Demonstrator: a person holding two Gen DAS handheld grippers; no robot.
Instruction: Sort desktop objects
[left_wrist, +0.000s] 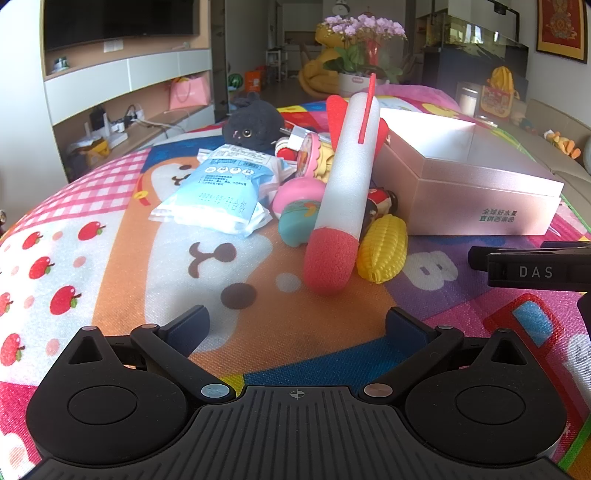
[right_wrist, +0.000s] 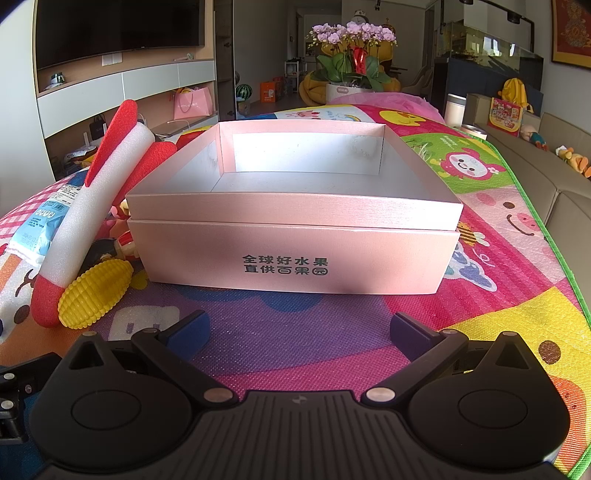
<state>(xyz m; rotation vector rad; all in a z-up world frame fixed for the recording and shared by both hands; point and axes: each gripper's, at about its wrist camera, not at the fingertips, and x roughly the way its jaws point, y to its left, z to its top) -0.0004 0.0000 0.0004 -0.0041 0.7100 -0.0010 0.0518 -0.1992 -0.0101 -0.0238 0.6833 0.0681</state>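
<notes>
Clearly, both tools are spread wide with nothing between the jaws: the left gripper faces the heap of toys, and the right gripper faces the pink box, which stands open and empty on the play mat.

Going from left to right in the left wrist view, the blue-white packet lies at about 11 o'clock from the gripper, flat and a little crumpled. I think its thin, slippery wrapping may slide out of the pads if only an edge is taken. Behind it, the dark plush toy sits at the far side of the heap.

At 12 o'clock, the foam rocket leans across the heap, its red nose on the mat and its tail high. This is the main risk: it rests on the smaller toys, so pulling one from below would probably make it roll or fall. The pink-and-teal ball touches it on the left and could roll away.

The yellow toy corn lies just beside the rocket's nose on the right, near the box wall, so the box may block one finger there. At 3 o'clock the other tool intrudes; the two could collide.
</notes>
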